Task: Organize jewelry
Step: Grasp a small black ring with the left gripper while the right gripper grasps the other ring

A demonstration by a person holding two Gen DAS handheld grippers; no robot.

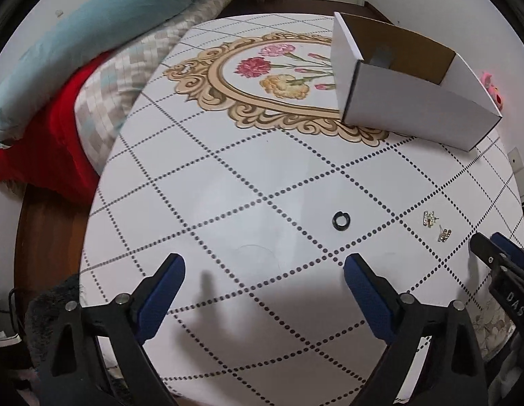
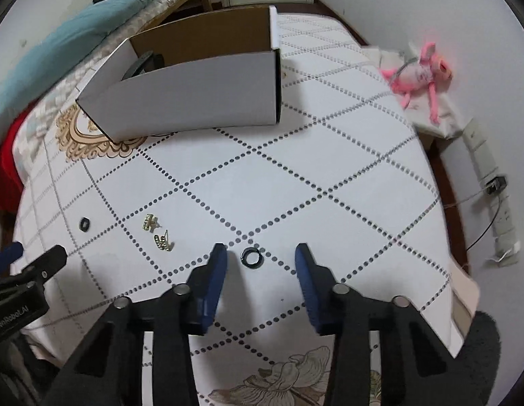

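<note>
A black ring [image 2: 252, 258] lies on the table between the open fingers of my right gripper [image 2: 261, 253], near their tips. A second black ring [image 1: 341, 220] lies ahead of my open, empty left gripper [image 1: 263, 265]; it also shows in the right wrist view [image 2: 84, 223]. Two small gold earrings [image 1: 430, 219] [image 1: 444, 235] lie right of it, seen too in the right wrist view [image 2: 149, 222] [image 2: 162, 240]. An open white cardboard box [image 1: 414, 108] [image 2: 194, 101] stands at the far side with a dark object [image 2: 140, 64] inside.
The table [image 1: 228, 186] has a white dotted-diamond cloth with a flower medallion [image 1: 272, 74]. A bed with teal and red bedding [image 1: 59, 84] lies left. A pink plush toy [image 2: 419, 71] sits at the far right, a power strip [image 2: 499, 203] beyond the table edge.
</note>
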